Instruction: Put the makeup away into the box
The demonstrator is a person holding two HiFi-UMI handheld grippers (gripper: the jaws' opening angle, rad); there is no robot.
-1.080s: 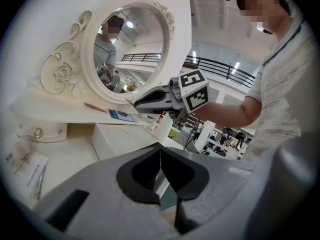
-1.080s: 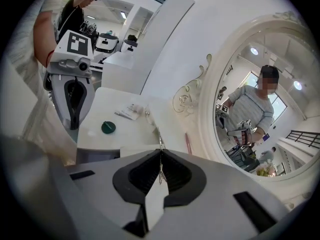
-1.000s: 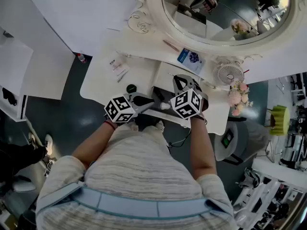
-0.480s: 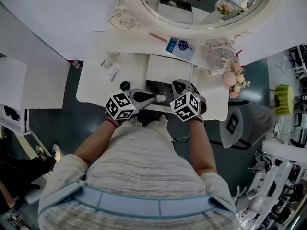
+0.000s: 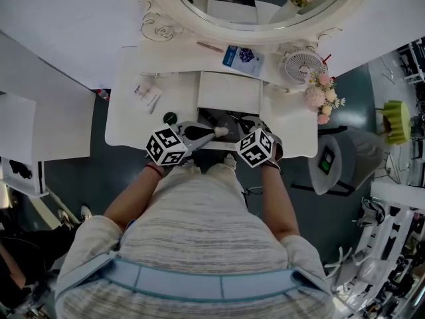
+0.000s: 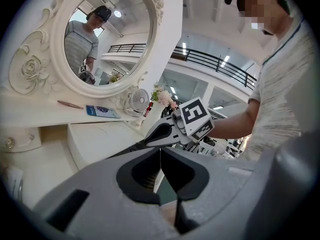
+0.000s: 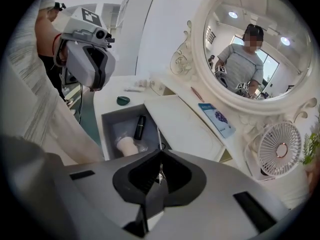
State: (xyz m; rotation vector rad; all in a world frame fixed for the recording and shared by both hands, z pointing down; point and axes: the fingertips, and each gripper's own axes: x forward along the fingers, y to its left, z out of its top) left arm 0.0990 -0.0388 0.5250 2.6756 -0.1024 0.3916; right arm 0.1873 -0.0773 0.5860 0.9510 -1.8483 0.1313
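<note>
Right gripper view: the right claw (image 7: 160, 159) is closed on a slim metal tool (image 7: 158, 136), probably tweezers. The tool's free end sticks out past the tips toward the open grey box (image 7: 106, 134) on the white desk (image 7: 112, 93). The box holds a black lipstick tube (image 7: 140, 126) and a beige, plastic-wrapped item (image 7: 126, 145). A flat white panel (image 7: 185, 129), possibly its lid, lies along the box's far side. A dark green round item (image 7: 122, 100) sits on the desk left of the box.

Left gripper view: the left claw (image 6: 160, 154) is closed with nothing between its jaws. In the head view it hangs at the box's near left.

Judged risks:
- (a) The tool is thin and smooth and is pinched near one end, so it may swivel or slip out before it is over the box.
- (b) Released above the panel edge or the box wall, it may bridge the rim or bounce onto the desk or floor.
- (c) Lowered steeply, its protruding tip may strike the wall or the items inside.
- (d) The two claws are near each other by a narrow box and may collide.
</note>
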